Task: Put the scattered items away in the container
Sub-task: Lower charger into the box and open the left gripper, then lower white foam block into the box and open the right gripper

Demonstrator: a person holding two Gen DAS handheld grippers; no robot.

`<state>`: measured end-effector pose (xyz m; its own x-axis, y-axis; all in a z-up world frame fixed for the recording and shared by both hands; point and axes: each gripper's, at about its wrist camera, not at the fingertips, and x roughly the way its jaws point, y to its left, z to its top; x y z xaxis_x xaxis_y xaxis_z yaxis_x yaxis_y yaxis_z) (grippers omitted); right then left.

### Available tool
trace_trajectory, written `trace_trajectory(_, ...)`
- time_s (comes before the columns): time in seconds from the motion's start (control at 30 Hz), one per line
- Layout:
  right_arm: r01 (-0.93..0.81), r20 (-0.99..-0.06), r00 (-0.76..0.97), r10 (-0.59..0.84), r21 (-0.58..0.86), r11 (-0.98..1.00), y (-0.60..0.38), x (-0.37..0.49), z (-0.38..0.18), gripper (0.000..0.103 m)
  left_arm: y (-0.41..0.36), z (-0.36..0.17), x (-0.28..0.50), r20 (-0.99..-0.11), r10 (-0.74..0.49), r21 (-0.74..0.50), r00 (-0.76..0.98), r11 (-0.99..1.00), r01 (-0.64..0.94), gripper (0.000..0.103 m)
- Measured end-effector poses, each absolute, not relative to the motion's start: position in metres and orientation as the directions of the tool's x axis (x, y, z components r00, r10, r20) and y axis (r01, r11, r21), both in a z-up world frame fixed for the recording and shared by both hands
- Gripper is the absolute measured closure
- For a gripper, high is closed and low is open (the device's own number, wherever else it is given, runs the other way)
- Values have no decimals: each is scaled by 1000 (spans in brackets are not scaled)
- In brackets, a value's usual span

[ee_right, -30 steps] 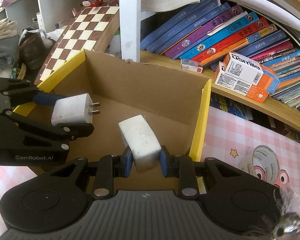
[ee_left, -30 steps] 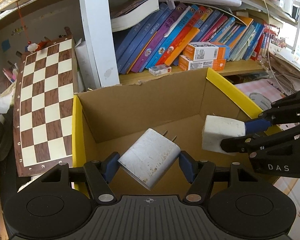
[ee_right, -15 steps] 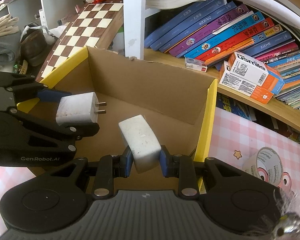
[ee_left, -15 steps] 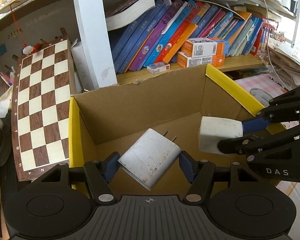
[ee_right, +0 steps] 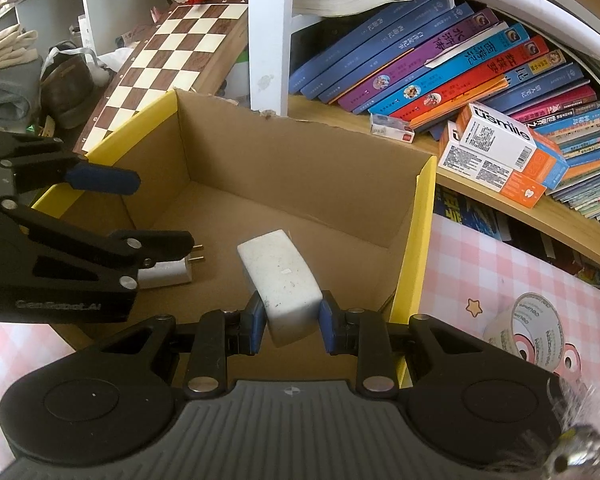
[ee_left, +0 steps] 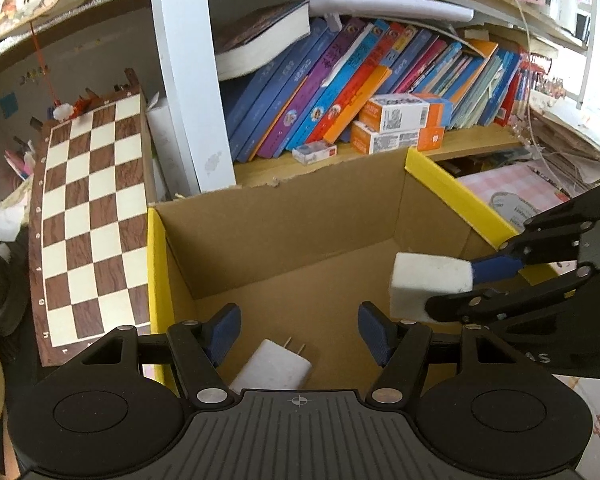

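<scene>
Cardboard box [ee_right: 300,168] with yellow-taped rims — the container — lies open directly ahead of and below both hand-held grippers. Left hand-held gripper [ee_left: 298,330] hangs over the box floor with its blue pads spread apart and nothing between them; the white plug adapter [ee_left: 274,368] lies loose on the cardboard just beneath it, prongs pointing away from the gripper. Right hand-held gripper [ee_right: 288,322] is closed firmly on a white foam block [ee_right: 280,280], gripped at its near end, the free end projecting forward over the interior. Step in hand, as judged: release the block. Good practice would be to lower it close to the floor, keep it to the gripper's right of the adapter and clear of the yellow rim, then part the pads fully so that the soft foam does not cling — and withdraw without brushing the other gripper, which stands just beside it. Legible writing: "usmile" on the white-and-orange carton [ee_right: 500,136] on the shelf beyond the box; "GenRobot.AI" on the left gripper's side; Chinese titles on the book spines [ee_right: 440,68], too small to transcribe fully. A roll of tape [ee_right: 528,330] rests on the pink checked tabletop right of the right gripper; its print is unclear.
</scene>
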<state>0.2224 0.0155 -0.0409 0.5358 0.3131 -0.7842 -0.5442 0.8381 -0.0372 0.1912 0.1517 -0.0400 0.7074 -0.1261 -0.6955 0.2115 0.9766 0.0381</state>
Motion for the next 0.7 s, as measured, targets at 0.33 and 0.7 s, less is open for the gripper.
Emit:
trace_trajectory(0.33,-551,-786,528,321,-29,834,17,217,-40,77,152,-30,174,-681,-125,44,721,976,211,26)
trace_trajectory(0.7,-542,-790,529,309,-35,840,16,212,-39,77,158,-25,156,-674,-79,83,734,980,181,23)
